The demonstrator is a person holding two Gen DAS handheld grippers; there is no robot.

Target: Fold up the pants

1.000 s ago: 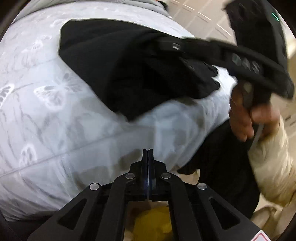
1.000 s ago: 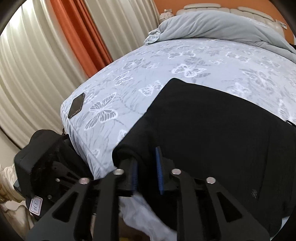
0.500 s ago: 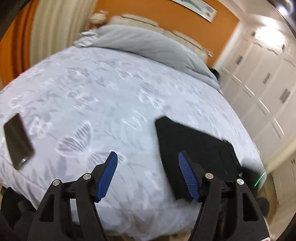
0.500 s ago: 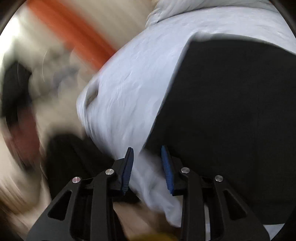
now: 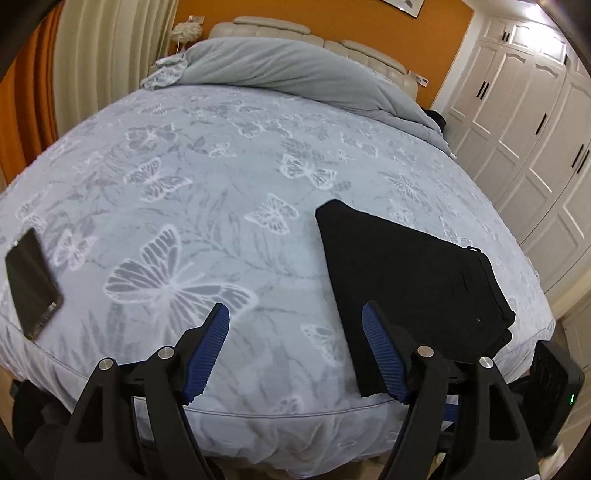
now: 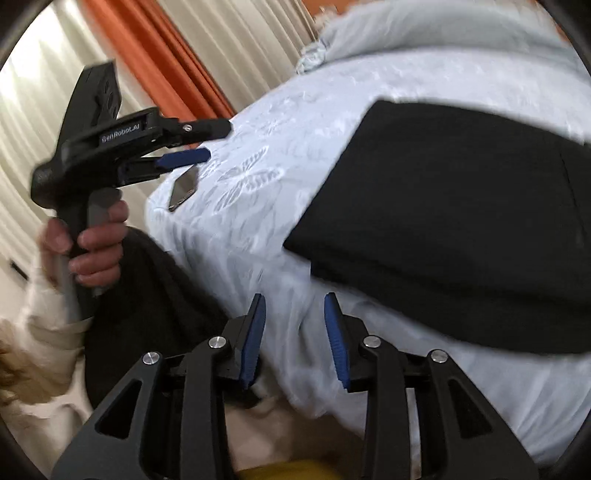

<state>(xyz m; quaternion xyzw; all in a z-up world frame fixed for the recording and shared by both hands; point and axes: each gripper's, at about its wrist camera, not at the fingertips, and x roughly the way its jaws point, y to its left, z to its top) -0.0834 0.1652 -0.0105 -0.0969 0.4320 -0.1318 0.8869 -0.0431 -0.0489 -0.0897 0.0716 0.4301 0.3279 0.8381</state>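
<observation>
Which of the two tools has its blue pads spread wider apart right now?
The left tool: its pads gape wide over the butterfly-print bedsheet. The right tool is open too, but narrower.

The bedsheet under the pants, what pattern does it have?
The bedsheet is pale blue-grey with white butterflies and leafy sprigs, clearest in the left wrist view.

An orange wall [image 5: 436, 33], white wardrobes [image 5: 532, 122], cream curtains [image 5: 107, 55] surround the butterfly-print bed [image 5: 221, 184].
</observation>
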